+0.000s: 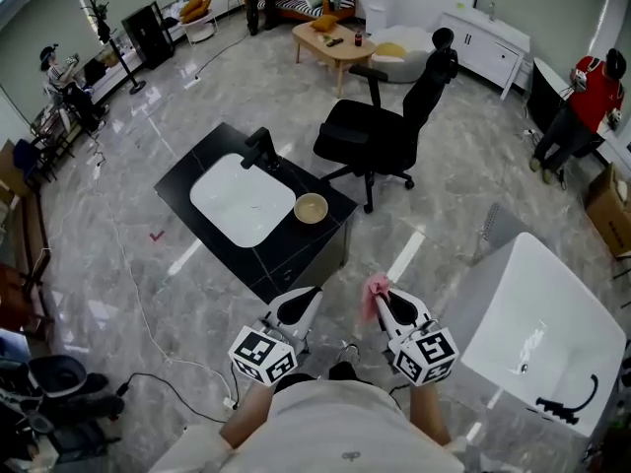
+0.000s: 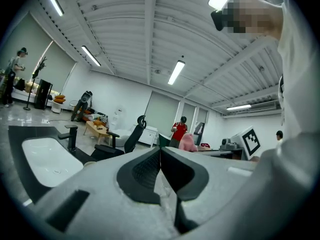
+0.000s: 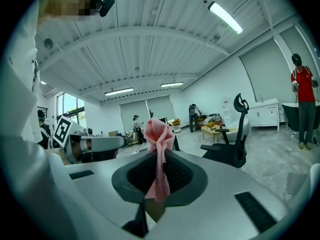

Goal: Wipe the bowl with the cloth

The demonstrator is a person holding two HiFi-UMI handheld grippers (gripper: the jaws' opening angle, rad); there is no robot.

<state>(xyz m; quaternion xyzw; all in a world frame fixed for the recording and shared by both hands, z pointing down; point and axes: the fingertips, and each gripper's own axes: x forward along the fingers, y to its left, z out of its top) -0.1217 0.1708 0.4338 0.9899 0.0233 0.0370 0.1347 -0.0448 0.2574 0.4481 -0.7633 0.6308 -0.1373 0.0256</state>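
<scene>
**A:** What do we have in the grippers?

**B:** Our right gripper (image 3: pixel 159 156) is clamped on the pink cloth (image 3: pixel 157 134). A bunch of it pokes out past the tips and a strip hangs down between the jaws. Our left gripper (image 2: pixel 160 153) is closed on nothing, its pads meeting.

**A:** And the bowl?

**B:** The bowl (image 1: pixel 311 208) sits on the black desk (image 1: pixel 182 180), just beside the white sink (image 1: pixel 242 200), on the side toward the office chair (image 1: pixel 380 131). It is well apart from both grippers, with bare floor between us and the desk.

**A:** So which step are we in?

**B:** We judge it to be the approach. The cloth is in our grip, but the wiping is not yet begun.

**A:** What does the next move ask of us?

**B:** We need to reach the desk and bring the bunched end of the cloth down into the bowl. The left gripper likely has to open and steady the rim, since a light bowl may slide under the wipe.
</scene>
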